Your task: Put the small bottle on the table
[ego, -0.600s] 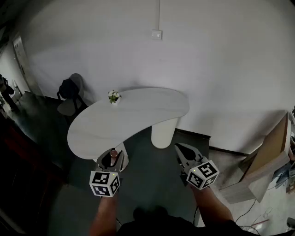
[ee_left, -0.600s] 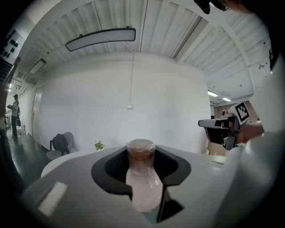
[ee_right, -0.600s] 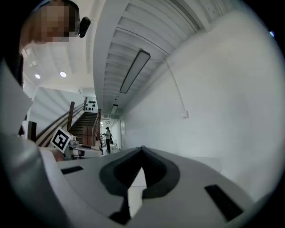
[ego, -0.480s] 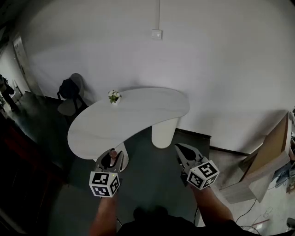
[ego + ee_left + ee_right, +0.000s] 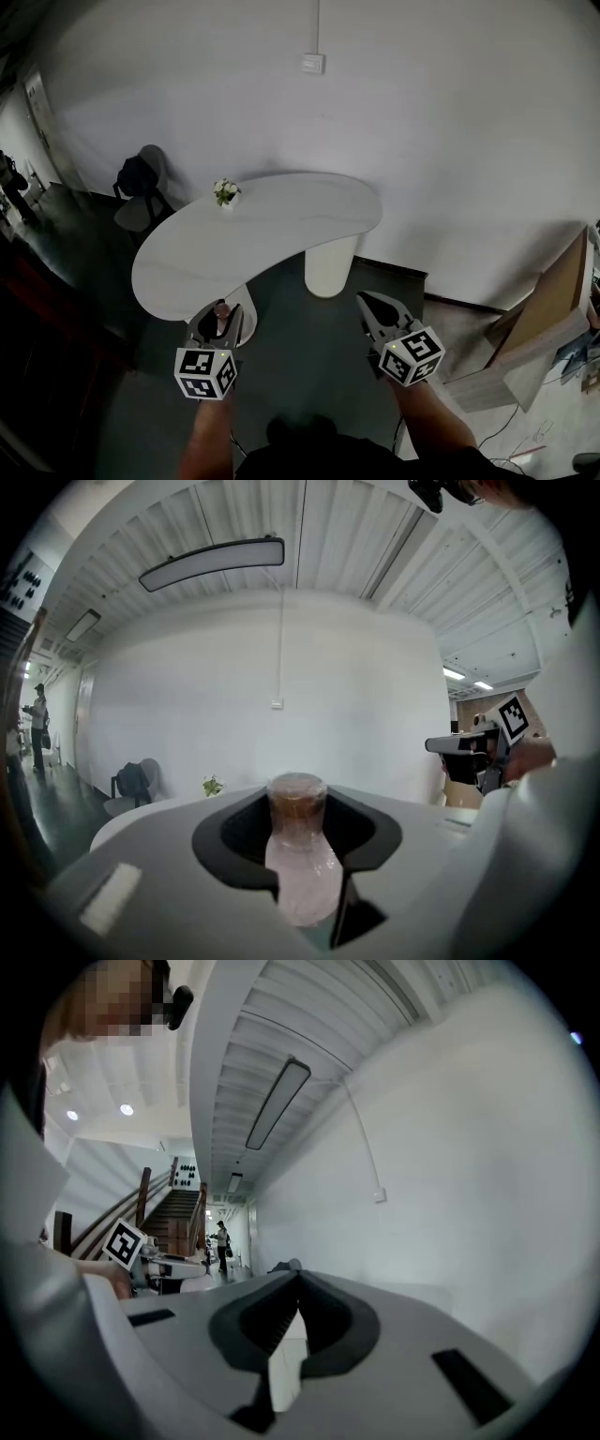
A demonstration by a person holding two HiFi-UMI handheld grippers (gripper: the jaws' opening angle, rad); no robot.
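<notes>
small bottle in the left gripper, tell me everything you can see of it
The small bottle looks like clear, slightly crinkled plastic, pale pink in the body, narrowing to a neck with a brownish cap. It stands upright, cap uppermost, between the jaws of the left gripper, which press on its sides; its base is hidden below them. In the head view it is in the air, short of the white table's near edge, touching nothing else.

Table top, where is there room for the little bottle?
Almost all of the white table is bare: the wide near-left end, closest to the small bottle in the left gripper, and the right end over the round leg. Only the far edge holds a small flower pot. Nowhere is crowded.
</notes>
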